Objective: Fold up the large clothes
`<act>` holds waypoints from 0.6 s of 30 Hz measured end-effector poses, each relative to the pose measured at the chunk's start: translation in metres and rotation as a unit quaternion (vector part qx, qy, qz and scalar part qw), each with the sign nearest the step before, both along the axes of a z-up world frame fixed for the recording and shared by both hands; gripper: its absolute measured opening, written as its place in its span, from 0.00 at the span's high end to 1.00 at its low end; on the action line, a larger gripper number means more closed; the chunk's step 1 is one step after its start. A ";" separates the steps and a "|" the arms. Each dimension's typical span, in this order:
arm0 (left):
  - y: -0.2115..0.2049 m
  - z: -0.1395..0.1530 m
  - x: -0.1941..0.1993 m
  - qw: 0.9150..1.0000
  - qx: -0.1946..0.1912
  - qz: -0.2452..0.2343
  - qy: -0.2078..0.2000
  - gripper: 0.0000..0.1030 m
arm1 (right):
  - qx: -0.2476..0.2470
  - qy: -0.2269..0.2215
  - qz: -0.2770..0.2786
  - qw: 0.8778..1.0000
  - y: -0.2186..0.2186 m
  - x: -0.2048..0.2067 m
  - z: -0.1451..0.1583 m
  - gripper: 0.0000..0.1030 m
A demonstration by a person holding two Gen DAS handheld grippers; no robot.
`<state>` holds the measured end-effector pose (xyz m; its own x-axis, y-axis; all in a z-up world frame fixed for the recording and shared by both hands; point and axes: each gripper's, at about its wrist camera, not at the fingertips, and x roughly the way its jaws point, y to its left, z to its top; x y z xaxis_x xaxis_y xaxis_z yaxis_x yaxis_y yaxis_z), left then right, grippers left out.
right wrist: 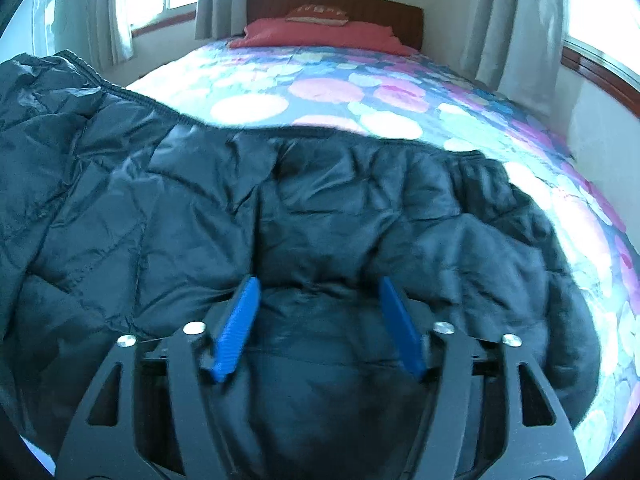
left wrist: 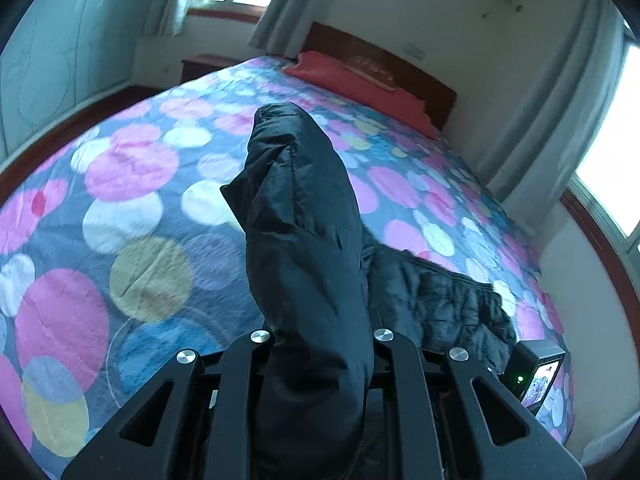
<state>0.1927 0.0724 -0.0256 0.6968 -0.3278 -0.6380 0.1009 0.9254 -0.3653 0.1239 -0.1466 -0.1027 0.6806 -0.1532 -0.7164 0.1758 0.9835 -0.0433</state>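
Bedroom: cream walls, pale grey curtains (left wrist: 532, 120) beside bright windows at upper left and right edge of both views.
Bed (right wrist: 400, 92): fills mid-frame, spread printed with pink, white and blue discs on grey; dark wood headboard (right wrist: 336, 4) and red pillow (right wrist: 320, 34) at top centre.
Black quilted jacket (right wrist: 320, 208): lies on the near end of the bed, long axis running left to right across the right-wrist frame, elastic hem toward the headboard; left portion raised at upper left. In the left-wrist view one part (left wrist: 304, 208) stands as a column from bottom centre up to mid-frame.
Left gripper (left wrist: 316, 344): jaws pinching that raised fold, pads hidden by fabric.
Right gripper (right wrist: 318, 328): blue pads (right wrist: 236, 328) spread, jacket bulging between them, no clamp evident
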 end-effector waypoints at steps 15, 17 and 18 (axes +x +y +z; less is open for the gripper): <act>-0.189 0.020 -0.020 0.987 0.077 -0.134 -0.046 0.84 | 0.012 -0.022 -0.119 0.993 -0.154 -0.072 0.014 0.33; -0.221 0.004 -0.019 0.983 0.090 -0.155 -0.037 0.84 | 0.018 -0.020 -0.134 0.991 -0.171 -0.076 0.011 0.33; -0.234 -0.005 -0.018 0.981 0.096 -0.165 -0.031 0.84 | 0.021 -0.019 -0.140 0.990 -0.177 -0.080 0.010 0.33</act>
<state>0.1751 -0.1620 -0.0305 0.6121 -0.4193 -0.6704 0.4222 0.8902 -0.1713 0.0440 -0.3240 -0.0932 0.6425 -0.3100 -0.7008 0.4418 0.8971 0.0082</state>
